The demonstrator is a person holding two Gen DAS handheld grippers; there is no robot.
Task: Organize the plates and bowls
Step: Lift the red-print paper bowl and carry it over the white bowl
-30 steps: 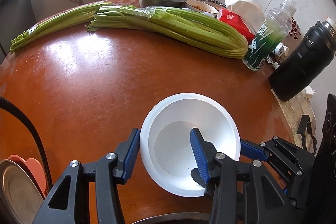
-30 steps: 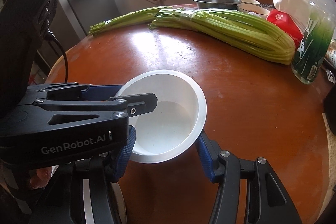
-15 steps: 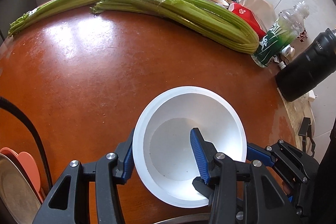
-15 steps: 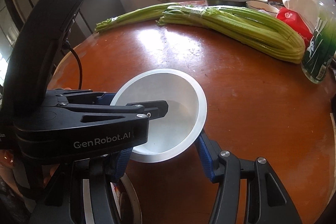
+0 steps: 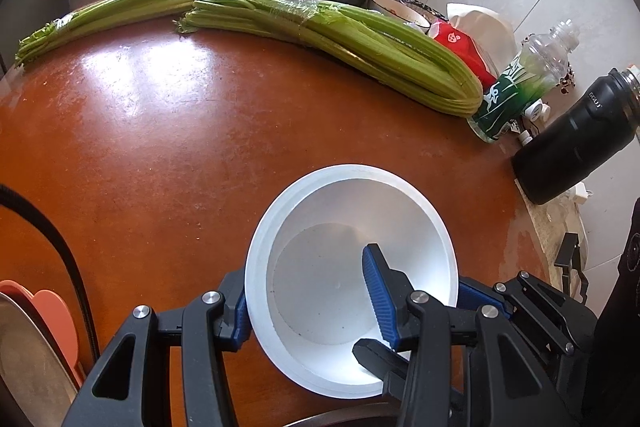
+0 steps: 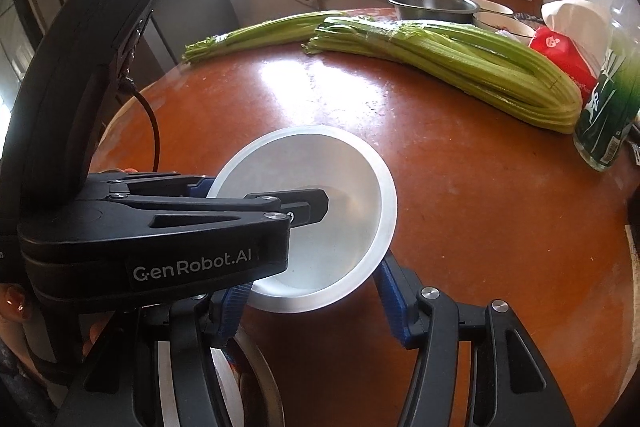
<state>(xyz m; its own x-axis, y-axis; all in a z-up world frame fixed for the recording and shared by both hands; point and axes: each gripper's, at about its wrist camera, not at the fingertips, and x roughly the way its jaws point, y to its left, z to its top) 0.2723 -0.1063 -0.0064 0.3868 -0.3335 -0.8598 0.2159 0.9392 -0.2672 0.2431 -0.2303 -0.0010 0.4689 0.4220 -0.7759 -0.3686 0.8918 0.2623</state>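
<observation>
White bowl (image 5: 340, 227) more tilted now

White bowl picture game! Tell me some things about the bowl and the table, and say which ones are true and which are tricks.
1. The left claw pinches the white bowl by its rim, one finger inside. True.
2. The bowl is full of soup. False: it is empty.
3. Celery lies on the table. True.
4. The black bottle sits inside the bowl. False: it is near the table's edge, apart from the bowl.
</observation>
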